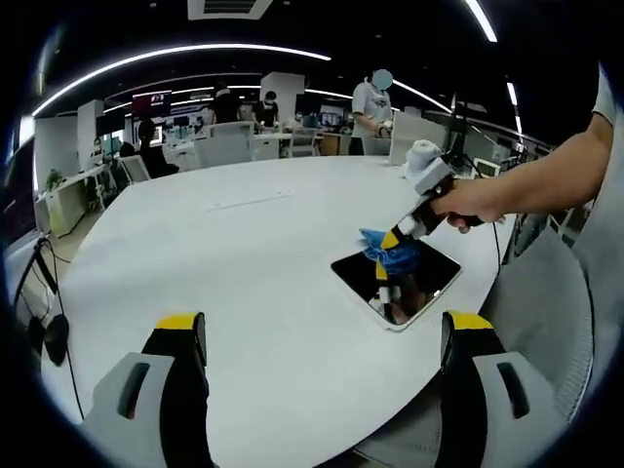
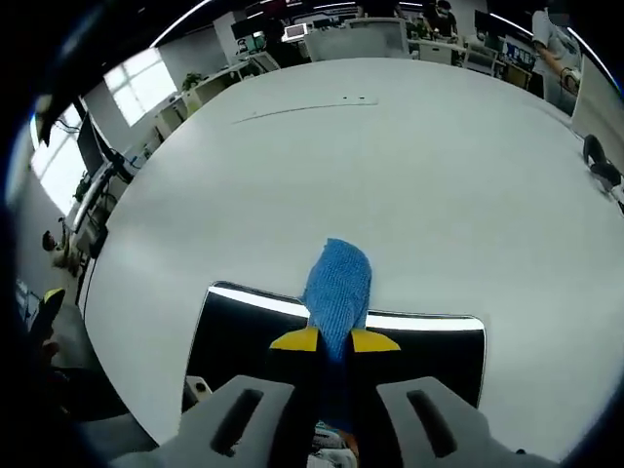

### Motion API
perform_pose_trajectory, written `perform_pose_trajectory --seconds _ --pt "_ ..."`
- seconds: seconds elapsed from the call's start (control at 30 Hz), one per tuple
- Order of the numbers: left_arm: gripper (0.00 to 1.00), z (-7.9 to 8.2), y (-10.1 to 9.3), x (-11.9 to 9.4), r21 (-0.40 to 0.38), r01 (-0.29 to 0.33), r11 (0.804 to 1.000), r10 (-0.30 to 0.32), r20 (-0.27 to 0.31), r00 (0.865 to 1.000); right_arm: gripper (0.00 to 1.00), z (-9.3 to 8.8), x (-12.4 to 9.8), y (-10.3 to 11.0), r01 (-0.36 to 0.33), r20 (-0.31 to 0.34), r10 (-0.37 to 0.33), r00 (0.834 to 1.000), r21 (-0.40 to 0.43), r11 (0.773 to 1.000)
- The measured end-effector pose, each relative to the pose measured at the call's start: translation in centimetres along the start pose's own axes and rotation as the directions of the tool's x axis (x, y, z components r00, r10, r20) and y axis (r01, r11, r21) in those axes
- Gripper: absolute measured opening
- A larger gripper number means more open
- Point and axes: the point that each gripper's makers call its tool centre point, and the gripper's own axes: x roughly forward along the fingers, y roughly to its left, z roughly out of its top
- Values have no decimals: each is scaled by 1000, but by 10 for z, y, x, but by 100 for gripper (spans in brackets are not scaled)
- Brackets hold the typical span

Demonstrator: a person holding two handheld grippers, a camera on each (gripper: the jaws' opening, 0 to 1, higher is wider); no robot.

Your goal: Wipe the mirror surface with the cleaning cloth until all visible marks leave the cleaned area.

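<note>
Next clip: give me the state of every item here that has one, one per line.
mirror: lying flat on the table, near its edge
cleaning cloth: clamped in the right gripper, pressed on the mirror
right gripper: shut on the cloth
left gripper: open, empty, held off the mirror

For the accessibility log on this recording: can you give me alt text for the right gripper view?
The right gripper has its yellow-tipped jaws shut on a blue cleaning cloth, pressing it onto a dark rectangular mirror that lies flat on a large white table. Office desks and a window sit beyond the table's far edge.
</note>
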Motion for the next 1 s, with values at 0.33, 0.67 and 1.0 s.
perform_pose_trajectory --seconds 0.33,0.67,1.0 --pt "99 -4 -2 2 13 12 1000 -11 -15 1000 4 5 11 34 -44 -16 44 999 -20 999" --pt "99 -4 -2 2 3 16 1000 -16 -13 1000 4 8 18 66 -86 -29 85 996 -36 996" --pt "99 -3 3 -1 -6 4 1000 -4 -4 1000 4 12 27 89 -106 -32 105 994 -65 992"
